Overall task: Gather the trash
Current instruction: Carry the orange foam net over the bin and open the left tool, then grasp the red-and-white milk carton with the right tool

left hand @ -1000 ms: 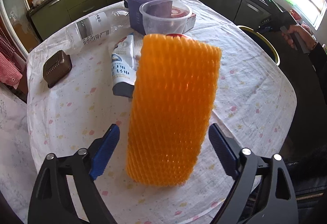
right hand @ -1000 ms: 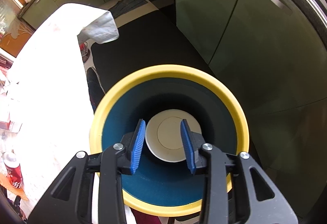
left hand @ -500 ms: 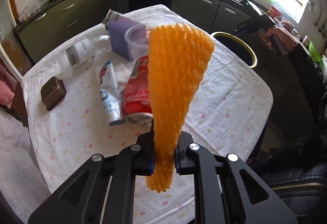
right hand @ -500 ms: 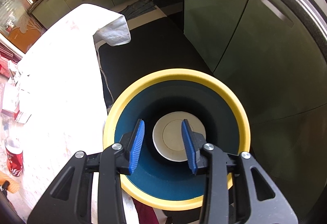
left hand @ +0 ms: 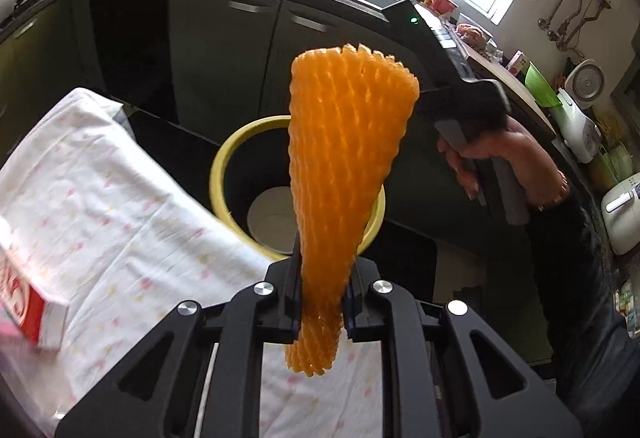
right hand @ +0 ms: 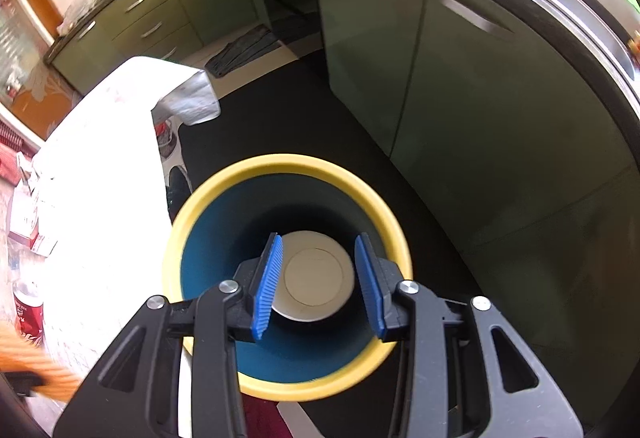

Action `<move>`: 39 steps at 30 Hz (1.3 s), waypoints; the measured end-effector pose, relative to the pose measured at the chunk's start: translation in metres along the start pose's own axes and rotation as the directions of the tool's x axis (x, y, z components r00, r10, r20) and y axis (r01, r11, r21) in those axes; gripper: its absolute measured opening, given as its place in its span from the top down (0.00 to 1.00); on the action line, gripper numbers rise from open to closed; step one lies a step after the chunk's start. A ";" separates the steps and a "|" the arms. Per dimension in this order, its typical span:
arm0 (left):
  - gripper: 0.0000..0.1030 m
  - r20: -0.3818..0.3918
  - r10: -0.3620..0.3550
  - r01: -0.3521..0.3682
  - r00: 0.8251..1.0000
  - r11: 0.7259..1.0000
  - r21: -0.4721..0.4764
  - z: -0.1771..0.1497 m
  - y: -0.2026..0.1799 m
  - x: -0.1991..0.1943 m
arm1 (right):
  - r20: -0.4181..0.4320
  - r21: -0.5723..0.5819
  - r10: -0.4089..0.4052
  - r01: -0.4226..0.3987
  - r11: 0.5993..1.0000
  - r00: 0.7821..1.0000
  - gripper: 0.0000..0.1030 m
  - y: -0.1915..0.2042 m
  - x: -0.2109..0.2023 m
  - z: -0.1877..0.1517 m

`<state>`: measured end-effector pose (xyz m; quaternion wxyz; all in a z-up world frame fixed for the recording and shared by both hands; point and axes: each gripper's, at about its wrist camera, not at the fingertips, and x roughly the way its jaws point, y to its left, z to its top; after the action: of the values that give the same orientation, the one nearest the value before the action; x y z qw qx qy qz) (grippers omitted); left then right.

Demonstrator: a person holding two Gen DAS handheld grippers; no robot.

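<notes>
left gripper (left hand: 322,302) clamped on orange foam net (left hand: 346,158), held above yellow-rimmed bin (left hand: 224,166), right gripper (right hand: 318,278) parted and empty over that bin, beside clothed table (left hand: 120,206)

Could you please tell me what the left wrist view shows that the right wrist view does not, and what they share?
Only the left wrist view shows the left tongs shut on the orange foam net, and the hand holding the other tool. Only the right wrist view shows the right tongs, open and empty above the bin, and a red can on the table. Both show the yellow-rimmed bin and the white tablecloth.
</notes>
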<state>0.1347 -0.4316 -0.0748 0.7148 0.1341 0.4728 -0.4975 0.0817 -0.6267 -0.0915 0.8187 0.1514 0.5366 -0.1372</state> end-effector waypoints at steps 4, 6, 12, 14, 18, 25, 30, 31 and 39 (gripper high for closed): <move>0.80 -0.017 0.014 -0.014 1.000 0.999 -0.048 0.042 -0.001 0.070 | -0.002 0.026 -0.026 0.026 0.999 1.000 0.65 -0.019 -0.008 -0.003; 0.71 -0.036 0.045 -0.048 0.998 0.994 -0.098 0.055 0.005 0.101 | 0.003 0.036 -0.042 0.042 0.998 0.999 0.61 -0.025 -0.012 -0.004; 0.35 -0.119 0.080 -0.101 0.990 0.978 -0.184 0.059 0.019 0.150 | 0.018 0.032 -0.074 0.073 0.997 0.997 0.51 -0.031 -0.023 -0.006; 0.33 -0.109 0.079 -0.099 0.991 0.976 -0.194 0.054 0.014 0.142 | 0.023 0.025 -0.074 0.073 0.997 0.997 0.50 -0.027 -0.025 -0.006; 0.18 -0.002 0.090 -0.089 0.996 0.986 -0.139 0.037 0.004 0.088 | 0.028 -0.005 -0.060 0.060 0.998 0.998 0.48 -0.013 -0.025 -0.005; 0.04 0.256 0.151 -0.130 0.955 0.987 -0.098 -0.030 0.005 -0.058 | 0.015 -0.136 0.059 -0.056 0.989 0.998 0.47 0.068 -0.019 -0.001; 0.04 0.306 0.237 -0.178 0.922 0.962 -0.209 -0.094 0.049 -0.132 | -0.036 -0.308 0.177 -0.180 0.934 0.983 0.47 0.171 -0.010 0.008; 0.04 0.311 0.273 -0.208 0.910 0.951 -0.227 -0.107 0.058 -0.143 | -0.053 -0.339 0.203 -0.209 0.917 0.978 0.47 0.193 -0.008 0.009; 0.04 0.267 0.555 -0.431 0.788 0.807 -0.404 -0.201 0.168 -0.200 | -0.154 -0.571 0.232 -0.278 0.773 0.961 0.36 0.347 0.030 -0.003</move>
<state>0.1549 -0.1026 -0.0634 0.9090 0.0393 0.3503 -0.2225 0.2250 -0.3089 -0.0859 0.8156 -0.0326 0.5571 0.1531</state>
